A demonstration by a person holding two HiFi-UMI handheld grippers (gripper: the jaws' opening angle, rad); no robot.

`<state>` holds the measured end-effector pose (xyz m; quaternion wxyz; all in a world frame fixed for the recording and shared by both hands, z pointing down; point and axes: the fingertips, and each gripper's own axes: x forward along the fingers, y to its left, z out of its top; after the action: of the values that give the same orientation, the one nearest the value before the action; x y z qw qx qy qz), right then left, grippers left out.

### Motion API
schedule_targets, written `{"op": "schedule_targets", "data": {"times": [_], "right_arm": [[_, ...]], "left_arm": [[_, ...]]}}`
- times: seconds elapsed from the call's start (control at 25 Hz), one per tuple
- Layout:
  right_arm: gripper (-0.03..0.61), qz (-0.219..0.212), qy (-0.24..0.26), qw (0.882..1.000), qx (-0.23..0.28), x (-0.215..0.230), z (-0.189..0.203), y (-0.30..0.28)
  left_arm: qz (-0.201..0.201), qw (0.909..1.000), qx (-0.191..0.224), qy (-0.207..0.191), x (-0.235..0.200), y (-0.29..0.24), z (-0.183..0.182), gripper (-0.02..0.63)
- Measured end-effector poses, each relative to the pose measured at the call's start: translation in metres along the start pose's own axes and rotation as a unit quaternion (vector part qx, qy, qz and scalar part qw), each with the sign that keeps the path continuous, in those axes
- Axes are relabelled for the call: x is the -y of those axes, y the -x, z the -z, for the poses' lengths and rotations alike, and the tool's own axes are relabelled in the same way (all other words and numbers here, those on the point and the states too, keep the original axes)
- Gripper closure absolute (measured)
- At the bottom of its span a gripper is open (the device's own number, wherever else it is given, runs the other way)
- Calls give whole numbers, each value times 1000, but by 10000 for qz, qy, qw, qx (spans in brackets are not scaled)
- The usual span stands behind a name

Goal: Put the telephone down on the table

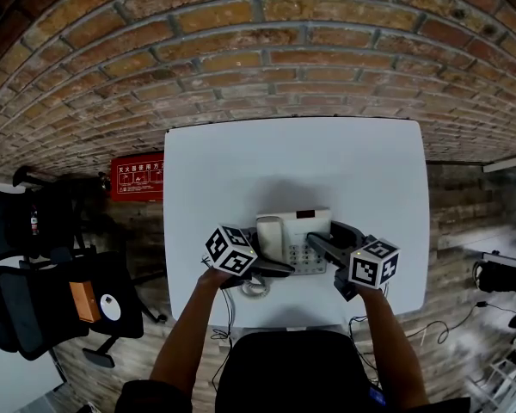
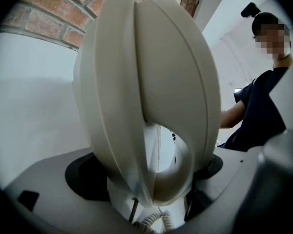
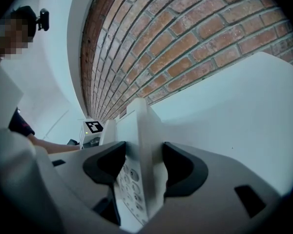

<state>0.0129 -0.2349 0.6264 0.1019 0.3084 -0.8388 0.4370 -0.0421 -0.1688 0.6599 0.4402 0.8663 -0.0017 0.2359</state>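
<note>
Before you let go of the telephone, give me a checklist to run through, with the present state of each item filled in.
1. Left tongs shut on the handset: ok.
2. Right tongs shut on the edge of the telephone base: ok.
3. Bare table around the telephone base: ok.
4. Telephone base resting flat on the table: cannot tell, as no view shows its underside.
5. Coiled cord free of the left tongs: cannot tell; it lies right beside them.
</note>
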Motion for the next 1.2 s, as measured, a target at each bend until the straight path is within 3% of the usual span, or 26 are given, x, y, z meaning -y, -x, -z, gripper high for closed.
{"op": "schedule_targets", "data": {"times": [0.44, 0.68, 1.2], "right_arm": [[330, 82, -180, 9998, -13, 5, 3, -2], [341, 108, -314, 9994, 88, 8, 5, 1], [347, 153, -374, 9991, 118, 11, 9, 4]], "left_arm": [[-54, 9998, -41, 194, -6, 2, 1, 132], [-308, 9993, 73, 215, -11, 8, 4, 132], [-429, 9990, 63, 120, -10, 8, 8, 132]]}}
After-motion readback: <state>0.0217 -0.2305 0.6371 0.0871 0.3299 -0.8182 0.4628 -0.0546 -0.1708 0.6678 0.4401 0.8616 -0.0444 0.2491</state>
